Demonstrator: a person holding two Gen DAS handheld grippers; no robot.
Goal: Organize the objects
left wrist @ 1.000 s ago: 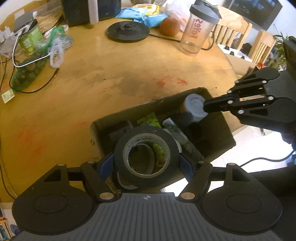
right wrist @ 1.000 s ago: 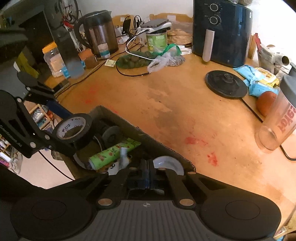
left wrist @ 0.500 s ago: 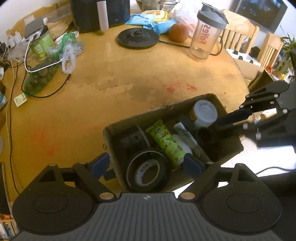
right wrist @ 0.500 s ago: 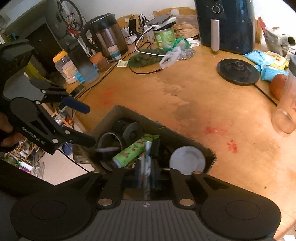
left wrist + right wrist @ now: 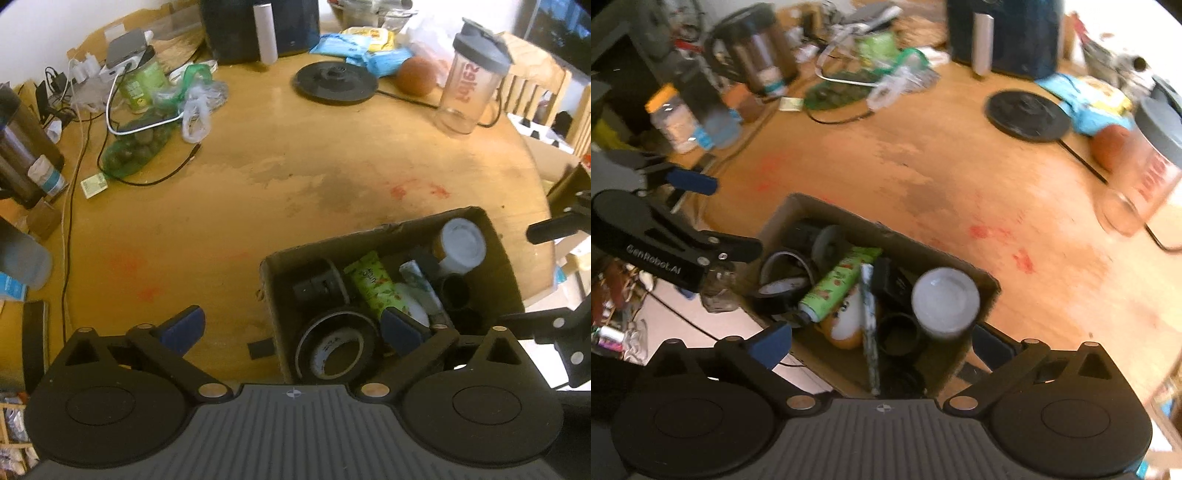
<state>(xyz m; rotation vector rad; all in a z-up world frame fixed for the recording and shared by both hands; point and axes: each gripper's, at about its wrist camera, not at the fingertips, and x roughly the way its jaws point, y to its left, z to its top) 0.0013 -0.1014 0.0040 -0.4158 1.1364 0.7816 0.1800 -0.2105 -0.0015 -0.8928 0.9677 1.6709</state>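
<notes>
Landmark: cardboard box [image 5: 496, 236] at the near edge of the wooden table [image 5: 258, 177].
Tape roll: black roll of tape [image 5: 338, 349] lying inside the box at its near left corner, below and just ahead of the left gripper [image 5: 291, 328]; no pad touches it.
Left gripper jaws: spread wide, having just been opening; one blue pad [image 5: 183, 326] hangs over the table left of the box, the other over the box interior.
Green tube: green tube [image 5: 836, 284] lying slantwise in the middle of the box, beside the tape.
White-lidded jar: jar [image 5: 943, 299] upright in the box's right end.
Right gripper jaws: right gripper [image 5: 882, 345] spread wide, having just been opening, empty, straddling the box's near end.
</notes>
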